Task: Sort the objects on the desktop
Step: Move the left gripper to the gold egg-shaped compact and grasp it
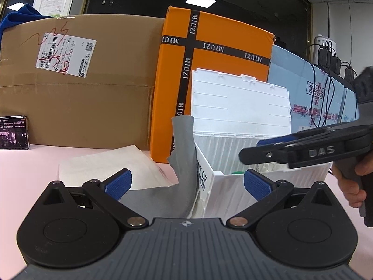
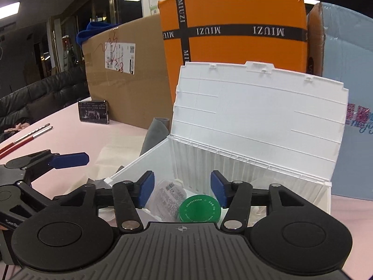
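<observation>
Nearest the right wrist lens: right tool (image 2: 181,190), blue pads spread apart, nothing between them, poised over the open mouth of a white plastic storage box (image 2: 233,163). Inside the box, on its floor: a green round lid or tin (image 2: 200,208), and touching its left side a clear plastic packet with a printed label (image 2: 166,199). Box lid (image 2: 258,114) hinged up at the back, standing nearly upright.

Nearest the left wrist lens: left tool (image 1: 186,183), pads also wide apart and empty, low by the box's near left corner (image 1: 218,186). Draped over the box's left wall and down onto the table: a grey cloth (image 1: 184,149). Just left of the cloth, flat on the pink table (image 1: 30,170): a white paper napkin (image 1: 109,165).

Behind the box, upright: an orange MIUZI carton (image 1: 223,53), a brown cardboard box with a shipping label (image 1: 81,81) to its left, a pale blue box (image 1: 303,88) to its right. Leaning against the brown box: a phone with a lit screen (image 1: 14,132). Far left in the right wrist view: red-and-white chopsticks (image 2: 25,140) on the table.
</observation>
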`<state>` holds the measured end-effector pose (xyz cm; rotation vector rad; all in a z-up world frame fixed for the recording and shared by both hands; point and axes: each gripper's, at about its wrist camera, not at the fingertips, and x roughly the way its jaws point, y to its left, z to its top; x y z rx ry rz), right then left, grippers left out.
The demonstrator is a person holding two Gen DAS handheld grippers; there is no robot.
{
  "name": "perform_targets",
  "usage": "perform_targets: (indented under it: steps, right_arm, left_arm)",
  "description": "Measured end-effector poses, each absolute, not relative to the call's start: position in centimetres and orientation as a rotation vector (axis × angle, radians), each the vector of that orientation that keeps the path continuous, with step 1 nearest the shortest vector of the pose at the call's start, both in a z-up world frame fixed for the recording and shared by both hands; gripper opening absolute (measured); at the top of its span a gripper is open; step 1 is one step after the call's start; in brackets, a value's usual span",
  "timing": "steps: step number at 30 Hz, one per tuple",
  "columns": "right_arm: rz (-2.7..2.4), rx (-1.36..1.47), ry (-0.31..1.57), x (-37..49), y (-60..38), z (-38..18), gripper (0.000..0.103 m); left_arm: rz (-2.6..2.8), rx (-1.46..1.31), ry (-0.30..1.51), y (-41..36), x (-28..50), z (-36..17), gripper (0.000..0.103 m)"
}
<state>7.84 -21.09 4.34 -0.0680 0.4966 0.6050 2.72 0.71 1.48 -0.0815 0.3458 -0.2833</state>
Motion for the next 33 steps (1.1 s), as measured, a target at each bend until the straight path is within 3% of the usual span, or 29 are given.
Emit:
perform_targets:
  steps: [1,7,33]
  right_arm:
    - [0.605,-0.066,0.478,7.1,-21.3,4.4,0.069]
    - [0.576,-0.025,0.389,3.7,-22.7,3.9,0.084]
    - [0.464,0.045,0.263,0.3,-26.0,1.7,0.091]
  left_arm:
    - [-0.292,-0.079,0.352,0.6,2.7,1.4,0.103]
    - [-0.368,-0.057,0.391,-0.6,2.2,0.7,0.103]
    - [-0.462,0.148,0.602,-6.3,-1.6,-2.4,0.103]
